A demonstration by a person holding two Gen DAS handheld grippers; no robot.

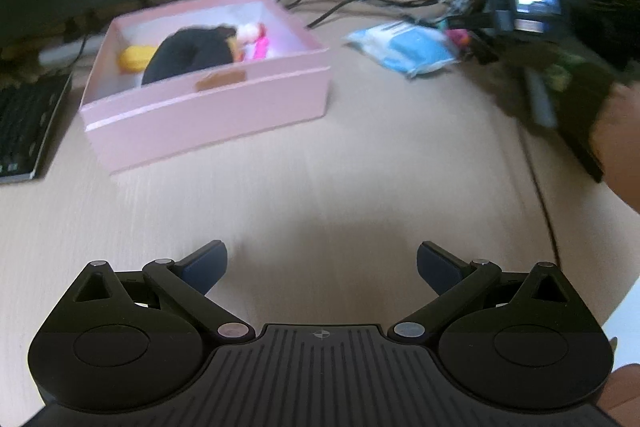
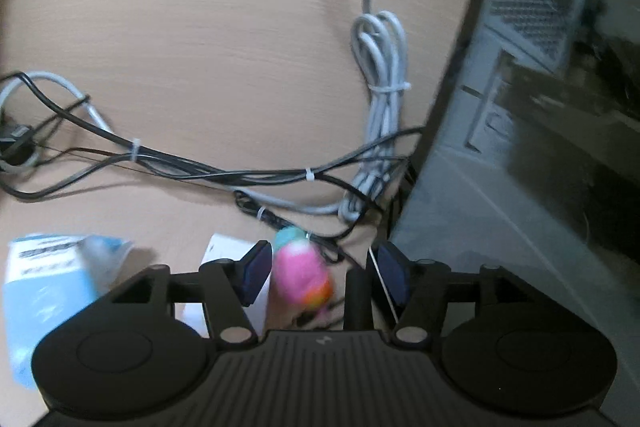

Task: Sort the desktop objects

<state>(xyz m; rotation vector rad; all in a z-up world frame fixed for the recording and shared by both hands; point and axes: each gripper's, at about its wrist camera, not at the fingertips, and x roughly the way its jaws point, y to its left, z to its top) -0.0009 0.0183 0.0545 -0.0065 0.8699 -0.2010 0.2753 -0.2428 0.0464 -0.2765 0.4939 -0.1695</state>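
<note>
My right tongs point(image 2: 320, 273) stand released around the blurred pink-and-teal soft toy point(image 2: 302, 273) (touching neither pad) on the pale wooden bench point(image 2: 200, 27); my left tongs point(image 1: 322, 265) gape empty, well short of the pink cardboard box point(image 1: 208, 107).

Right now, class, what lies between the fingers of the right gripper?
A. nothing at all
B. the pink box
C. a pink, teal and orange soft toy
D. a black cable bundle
C: in the right wrist view the pink, teal and orange soft toy sits between the pads of the right gripper, which stand apart from it.
</note>
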